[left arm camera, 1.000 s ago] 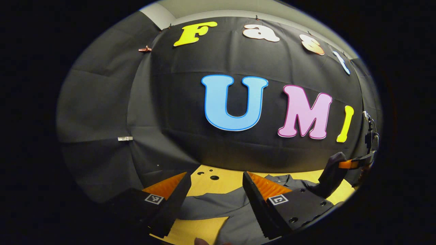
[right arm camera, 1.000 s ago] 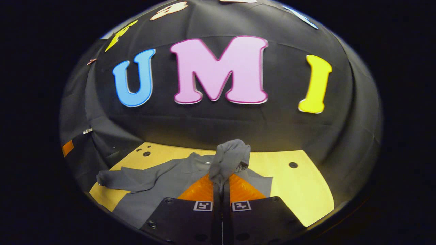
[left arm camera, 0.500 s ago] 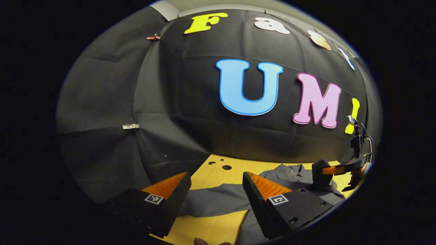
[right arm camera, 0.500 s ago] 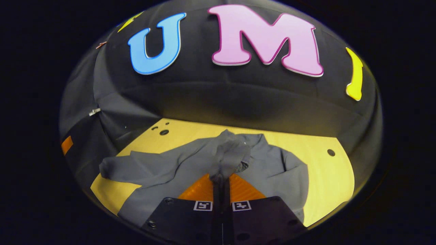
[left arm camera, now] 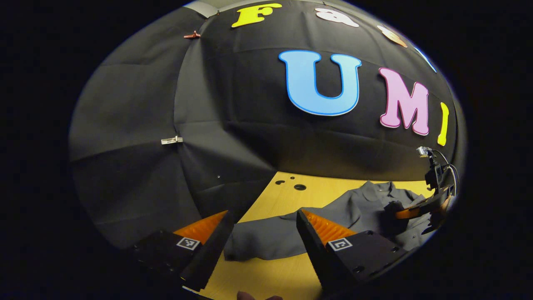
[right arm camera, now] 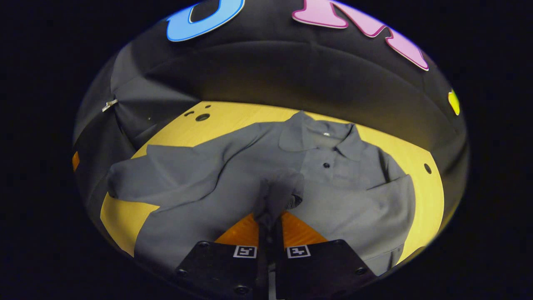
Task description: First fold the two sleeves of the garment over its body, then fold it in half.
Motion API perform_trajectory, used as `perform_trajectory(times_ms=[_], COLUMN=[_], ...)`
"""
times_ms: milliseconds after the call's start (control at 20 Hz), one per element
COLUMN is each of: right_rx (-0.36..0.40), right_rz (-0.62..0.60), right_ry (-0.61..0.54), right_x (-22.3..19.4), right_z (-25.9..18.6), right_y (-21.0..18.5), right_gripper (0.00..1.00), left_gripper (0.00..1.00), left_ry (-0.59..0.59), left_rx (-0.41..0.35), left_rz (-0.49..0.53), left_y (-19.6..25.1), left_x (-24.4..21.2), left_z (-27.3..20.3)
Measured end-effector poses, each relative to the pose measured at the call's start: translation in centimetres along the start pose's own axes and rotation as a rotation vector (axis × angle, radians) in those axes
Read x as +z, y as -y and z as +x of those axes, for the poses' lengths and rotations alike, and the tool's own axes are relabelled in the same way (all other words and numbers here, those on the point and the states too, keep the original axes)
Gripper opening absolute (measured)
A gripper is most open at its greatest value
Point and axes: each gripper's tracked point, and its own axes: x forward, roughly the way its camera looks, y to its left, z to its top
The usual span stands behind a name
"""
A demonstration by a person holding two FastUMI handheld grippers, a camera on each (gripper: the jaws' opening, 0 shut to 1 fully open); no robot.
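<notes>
Shirt [right arm camera: 333,187]: grey, with a collar and buttons, lying face up on the yellow table [right arm camera: 420,187], collar toward the booth wall.
Right sleeve [right arm camera: 391,208]: folded in across the body of the shirt; its cuff [right arm camera: 283,193] is raised off the cloth.
Left sleeve [right arm camera: 162,175]: spread out to the side, flat on the table, reaching close to the table's edge.
Right gripper [right arm camera: 270,216]: fingers clenched together on the cuff of the right sleeve, holding it above the middle of the shirt's body. In the left gripper view it sits over the far side of the shirt [left arm camera: 395,212].
Left gripper [left arm camera: 262,233]: fingers spread wide apart, grasping nothing, low over the table with the end of the left sleeve [left arm camera: 266,241] lying between and just beyond them.
Table holes [right arm camera: 202,117]: a few dark round holes near the far corner, well apart from the shirt.
</notes>
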Motion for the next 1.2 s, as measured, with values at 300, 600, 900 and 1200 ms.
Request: perform_trajectory(times_ms=[300,600,900,1200], right_rx=[0.185,0.310,0.245,0.139], right_rz=[0.058,0.018,-0.008,0.043], right_ry=[-0.004,0.004,0.004,-0.009], right_x=[0.2,0.0,-2.4,-5.0], right_z=[-0.9,-4.5,-9.7,-12.3], right_y=[-5.8,-9.4,-5.5,-0.8], right_gripper=[0.31,0.42,0.62,0.62], left_gripper=[0.96,0.96,0.96,0.96], left_ry=[-0.078,-0.160,-0.246,-0.342], left_rx=[-0.001,0.021,0.066,0.043], left_rz=[-0.028,-0.048,-0.091,-0.150], left_y=[-1.4,-3.4,-5.5,-5.3], left_x=[-4.4,-8.5,-12.2,-15.8], left_z=[1.6,4.2,6.6,8.5])
